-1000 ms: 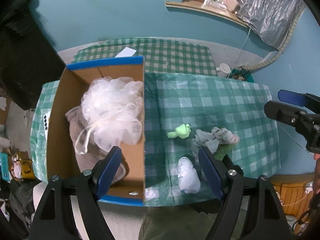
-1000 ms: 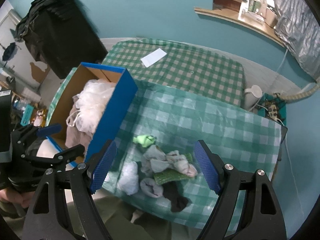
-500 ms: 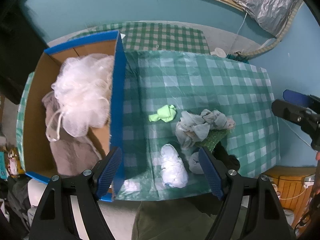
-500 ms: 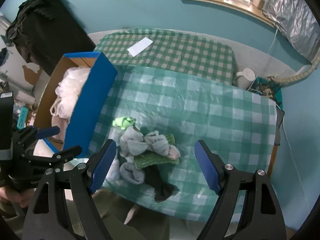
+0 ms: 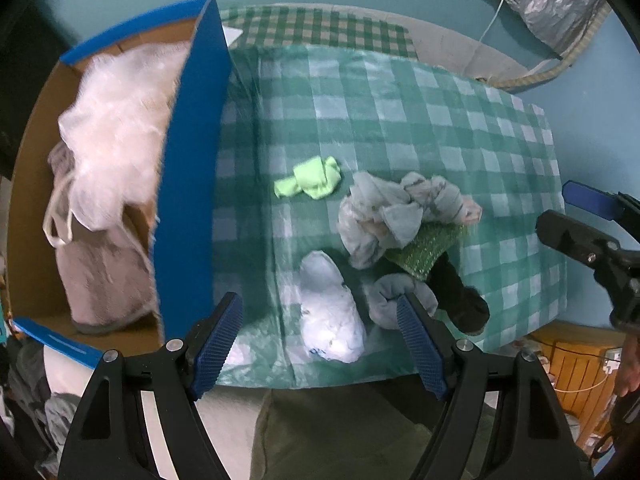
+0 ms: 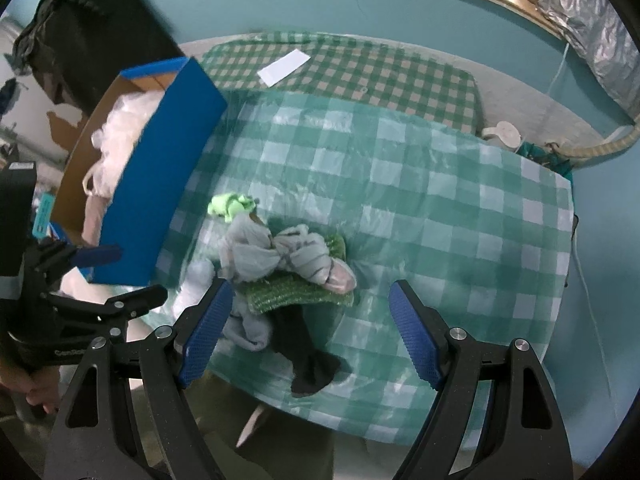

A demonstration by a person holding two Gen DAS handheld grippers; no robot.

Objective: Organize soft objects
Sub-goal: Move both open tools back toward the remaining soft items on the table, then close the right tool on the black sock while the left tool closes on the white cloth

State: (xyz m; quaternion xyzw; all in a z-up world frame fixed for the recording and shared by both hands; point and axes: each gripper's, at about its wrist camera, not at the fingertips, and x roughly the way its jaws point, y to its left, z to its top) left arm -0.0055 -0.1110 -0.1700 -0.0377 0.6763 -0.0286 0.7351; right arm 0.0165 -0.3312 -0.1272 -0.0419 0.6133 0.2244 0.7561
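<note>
A heap of soft things lies near the front edge of the green checked table [image 5: 400, 112]: a lime green sock [image 5: 310, 178], a knotted grey cloth [image 5: 384, 216], a green scrubber [image 5: 430, 246], a white bundle [image 5: 330, 316], a grey roll [image 5: 390, 300] and a black sock [image 5: 460, 296]. My left gripper [image 5: 320, 336] hangs open above the white bundle. My right gripper [image 6: 310, 332] is open above the scrubber [image 6: 296, 296] and black sock [image 6: 308, 356]. The blue cardboard box [image 5: 192, 184] at left holds a white mesh puff [image 5: 116, 128] and a beige towel [image 5: 104, 276].
A second checked table [image 6: 360, 68] with a white paper slip [image 6: 283, 67] stands behind. A white jug [image 6: 502, 134] sits on the floor at right. A dark-covered object [image 6: 92, 28] stands at the back left. The person's green-trousered lap [image 5: 340, 432] is below the table edge.
Both grippers have come down closer to the table and shifted right, from over the box edge to over the heap. Their jaws stayed equally wide.
</note>
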